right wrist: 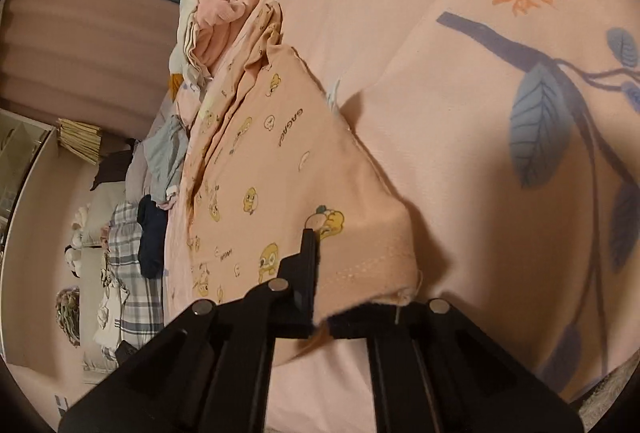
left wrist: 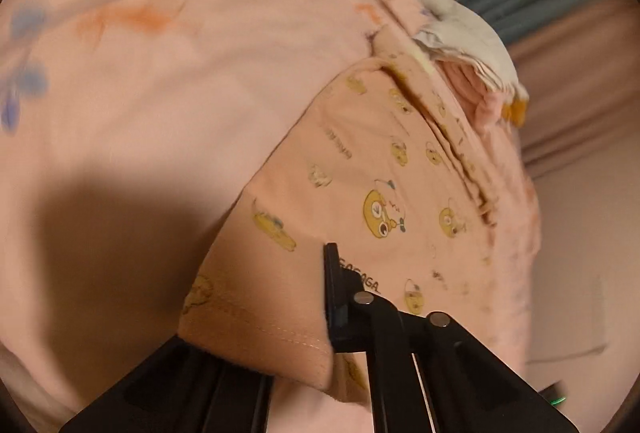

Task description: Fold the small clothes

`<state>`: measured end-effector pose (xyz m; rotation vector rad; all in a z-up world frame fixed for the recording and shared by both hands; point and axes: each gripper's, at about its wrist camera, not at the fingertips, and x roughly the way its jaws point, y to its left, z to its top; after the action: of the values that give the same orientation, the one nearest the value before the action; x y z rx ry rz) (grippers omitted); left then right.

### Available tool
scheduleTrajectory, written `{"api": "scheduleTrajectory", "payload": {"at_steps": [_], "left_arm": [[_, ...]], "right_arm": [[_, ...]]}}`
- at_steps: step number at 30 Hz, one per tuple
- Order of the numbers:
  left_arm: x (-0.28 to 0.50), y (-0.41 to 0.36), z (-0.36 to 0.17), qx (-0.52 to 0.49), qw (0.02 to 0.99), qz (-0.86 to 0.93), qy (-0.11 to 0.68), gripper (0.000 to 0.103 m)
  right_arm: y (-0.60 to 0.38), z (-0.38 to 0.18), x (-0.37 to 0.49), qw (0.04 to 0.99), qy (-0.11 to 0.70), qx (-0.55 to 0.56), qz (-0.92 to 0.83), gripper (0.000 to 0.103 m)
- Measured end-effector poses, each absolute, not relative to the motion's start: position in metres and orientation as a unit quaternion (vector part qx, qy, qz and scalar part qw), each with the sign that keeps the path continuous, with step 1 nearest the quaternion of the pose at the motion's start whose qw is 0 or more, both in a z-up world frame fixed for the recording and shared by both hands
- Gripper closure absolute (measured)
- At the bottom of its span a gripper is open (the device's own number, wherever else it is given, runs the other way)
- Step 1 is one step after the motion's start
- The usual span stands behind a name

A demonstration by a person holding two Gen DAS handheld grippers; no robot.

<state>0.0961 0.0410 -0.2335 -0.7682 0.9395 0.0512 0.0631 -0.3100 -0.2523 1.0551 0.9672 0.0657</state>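
Observation:
A small pink garment (left wrist: 380, 173) printed with yellow ducks lies on a pink bedsheet (left wrist: 160, 73). My left gripper (left wrist: 329, 273) is shut on its stitched hem, at one corner. The cloth drapes over one finger and hides it; only the other black finger (left wrist: 336, 297) shows. In the right wrist view the same garment (right wrist: 272, 161) lies on the sheet (right wrist: 440, 93), which bears deer and leaf prints. My right gripper (right wrist: 314, 261) is shut on the hem's other corner, and that corner is raised off the sheet. There too the cloth covers one finger.
A heap of white, mustard, grey and pink clothes (left wrist: 460, 33) lies behind the garment, and shows again as a heap (right wrist: 208, 13) in the right wrist view. Grey-blue, navy (right wrist: 152, 237) and plaid cloths (right wrist: 132, 273) lie along the bed's left side. Curtains and a wall stand beyond.

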Motion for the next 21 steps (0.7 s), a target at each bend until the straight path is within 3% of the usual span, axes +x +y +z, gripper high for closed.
{"api": "scheduleTrajectory", "payload": {"at_steps": [8,12,17,21], "left_arm": [[0.13,0.028,-0.2,-0.335,0.844,0.012,0.419,0.101],[0.172,0.034,-0.177,-0.395,0.827,-0.041,0.399,0.101],[0.266,0.034,-0.142,-0.381,0.85,-0.018,0.362,0.101],[0.355,0.029,-0.15,-0.372,0.848,-0.004,0.378,0.101]], "right_arm": [[-0.308,-0.225,0.097,0.764,0.414,0.491,0.059,0.098],[-0.31,-0.192,0.141,0.782,0.396,0.477,0.073,0.098],[-0.312,-0.16,0.233,0.8,0.39,0.449,0.079,0.098],[-0.309,-0.167,0.34,0.814,0.422,0.394,0.059,0.098]]}}
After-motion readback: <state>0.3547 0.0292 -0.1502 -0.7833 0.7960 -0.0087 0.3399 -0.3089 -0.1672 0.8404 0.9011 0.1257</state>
